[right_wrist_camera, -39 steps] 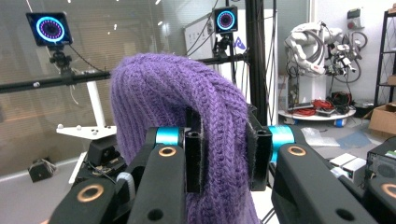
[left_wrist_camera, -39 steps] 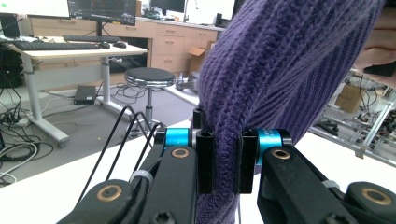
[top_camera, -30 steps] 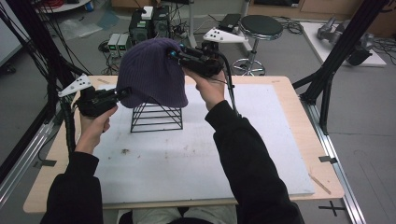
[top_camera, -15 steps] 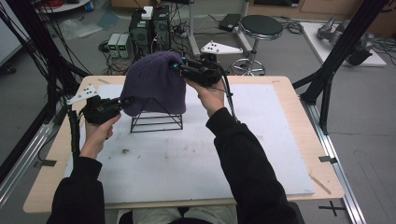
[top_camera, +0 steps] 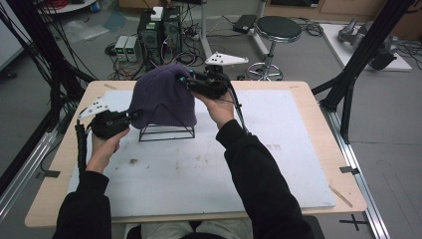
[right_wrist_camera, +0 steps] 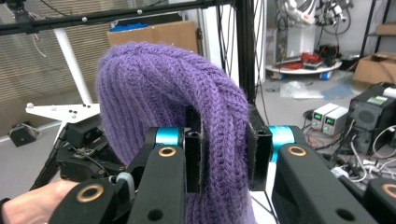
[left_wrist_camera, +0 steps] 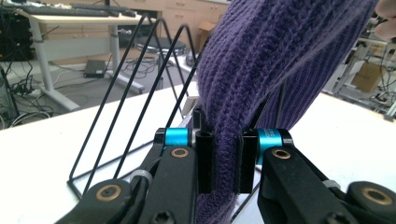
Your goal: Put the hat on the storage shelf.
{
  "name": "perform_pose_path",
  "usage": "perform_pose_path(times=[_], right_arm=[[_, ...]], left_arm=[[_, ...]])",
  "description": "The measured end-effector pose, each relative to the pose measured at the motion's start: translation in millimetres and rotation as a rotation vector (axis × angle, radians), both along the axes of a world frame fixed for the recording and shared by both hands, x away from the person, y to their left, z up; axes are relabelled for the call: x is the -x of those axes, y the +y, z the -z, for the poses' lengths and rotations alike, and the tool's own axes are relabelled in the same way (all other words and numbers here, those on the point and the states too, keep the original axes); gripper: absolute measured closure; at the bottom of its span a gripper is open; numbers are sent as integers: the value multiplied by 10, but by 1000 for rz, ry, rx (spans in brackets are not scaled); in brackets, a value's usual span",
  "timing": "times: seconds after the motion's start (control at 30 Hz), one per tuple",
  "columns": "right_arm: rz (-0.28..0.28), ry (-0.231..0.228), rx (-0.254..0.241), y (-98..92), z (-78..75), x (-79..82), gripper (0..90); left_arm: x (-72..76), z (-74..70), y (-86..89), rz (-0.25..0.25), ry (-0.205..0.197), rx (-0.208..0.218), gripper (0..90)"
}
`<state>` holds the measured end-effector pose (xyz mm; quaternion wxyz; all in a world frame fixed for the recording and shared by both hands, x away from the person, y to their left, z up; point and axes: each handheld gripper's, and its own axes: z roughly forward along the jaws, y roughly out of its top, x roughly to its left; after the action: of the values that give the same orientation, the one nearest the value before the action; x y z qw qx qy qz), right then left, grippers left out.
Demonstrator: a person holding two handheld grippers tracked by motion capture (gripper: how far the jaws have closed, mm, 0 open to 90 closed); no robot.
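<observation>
Even, soft indoor light, faint shadows on the white table, slightly grainy high view, blurred backgrounds behind close views

Around my workspace, off-task items

I list: black round stool [top_camera: 278,27] beyond the table [top_camera: 308,149]; computer towers [top_camera: 160,30] on the floor; cardboard box [right_wrist_camera: 154,35]; white bench supplies [right_wrist_camera: 324,116].

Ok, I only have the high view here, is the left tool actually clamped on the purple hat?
Observer: Yes. In the left gripper view the left tool pinches a fold of the purple hat between its pads.
Operator: And the right one?
Observer: The right tool is shut on a thick fold of the knit too.
Operator: Is the wire stand inside the hat?
Observer: Partly; the wire stand has bare triangles beside the hat.
</observation>
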<state>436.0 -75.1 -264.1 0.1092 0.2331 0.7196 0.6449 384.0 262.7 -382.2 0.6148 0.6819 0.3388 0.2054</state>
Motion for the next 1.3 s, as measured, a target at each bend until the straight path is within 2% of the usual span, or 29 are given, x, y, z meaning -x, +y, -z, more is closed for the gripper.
perform_pose_path(times=[0.37,0.4,0.6,0.7,0.73,0.83,0.87,0.97,1.2,1.3], right_arm=[[8,24,28,34,152,-14,744],[12,26,29,30,178,-19,744],[26,47,8,4,289,-35,744],[29,48,-9,8,365,-38,744],[31,47,-15,10,386,-41,744],[34,55,-28,20,457,-44,744],[31,57,-29,27,490,-45,744],[31,56,-39,41,551,-44,744],[52,69,-41,11,561,-55,741],[65,55,-37,7,540,-38,740]], left_arm=[[-45,86,-8,6,31,-43,824],[-52,105,-16,6,37,-57,824],[-77,145,-7,2,53,-67,824],[-81,176,8,-3,61,-60,824],[-63,226,17,-16,41,-40,824],[-54,285,40,-22,43,-26,824],[-43,331,58,-34,41,-10,824],[-37,355,73,-37,44,-5,824],[-22,348,55,-26,43,3,816],[-29,358,40,-21,48,10,814]])
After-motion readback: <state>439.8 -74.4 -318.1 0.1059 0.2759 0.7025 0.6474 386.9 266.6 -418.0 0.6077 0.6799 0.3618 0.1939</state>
